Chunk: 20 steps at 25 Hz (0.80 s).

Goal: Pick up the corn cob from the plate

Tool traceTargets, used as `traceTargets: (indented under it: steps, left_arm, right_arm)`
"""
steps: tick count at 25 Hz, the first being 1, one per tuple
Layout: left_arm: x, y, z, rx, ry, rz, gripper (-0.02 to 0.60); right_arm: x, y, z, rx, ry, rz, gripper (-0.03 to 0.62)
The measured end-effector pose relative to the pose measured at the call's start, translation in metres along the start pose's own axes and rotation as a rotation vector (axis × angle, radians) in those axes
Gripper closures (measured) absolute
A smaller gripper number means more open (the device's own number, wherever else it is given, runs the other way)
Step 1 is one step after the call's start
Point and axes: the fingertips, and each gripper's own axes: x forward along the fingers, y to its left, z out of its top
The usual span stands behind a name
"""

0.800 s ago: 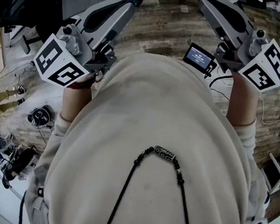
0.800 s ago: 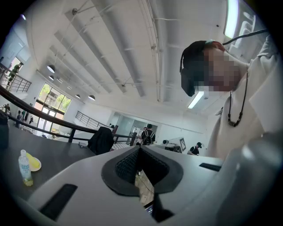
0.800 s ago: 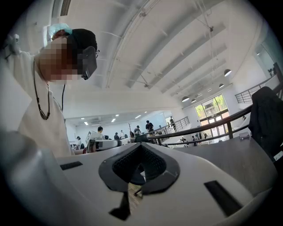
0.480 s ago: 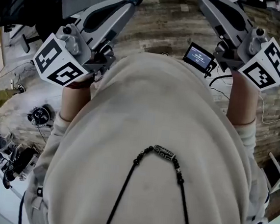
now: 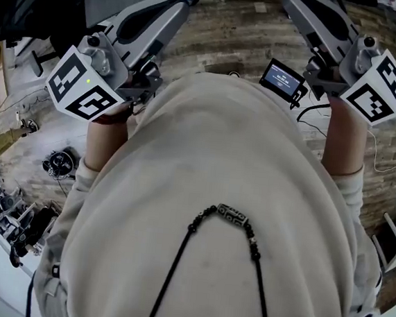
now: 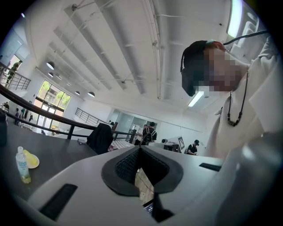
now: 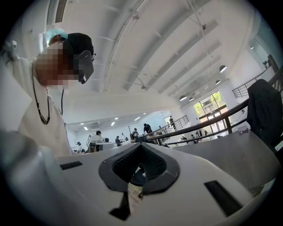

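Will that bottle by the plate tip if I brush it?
Probably: the bottle stands upright, tall and narrow, so a light nudge may topple it. It appears right beside the plate, so reaching there likely risks brushing it.

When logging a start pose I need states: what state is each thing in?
left gripper: shut, empty, pointing up
right gripper: shut, empty, pointing up
plate: holds something yellow, untouched
bottle: upright beside the plate
small screen: lit
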Motion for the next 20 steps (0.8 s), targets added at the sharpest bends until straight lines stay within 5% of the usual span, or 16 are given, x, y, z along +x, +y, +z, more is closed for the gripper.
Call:
traceTargets:
  steps: [20]
  left_arm:
    - [0.01,0.013,0.004,-0.037,0.028,0.069,0.581]
  right_arm:
    - [-0.004,-0.039,0.013,0.097,-0.045,0.023,0.579]
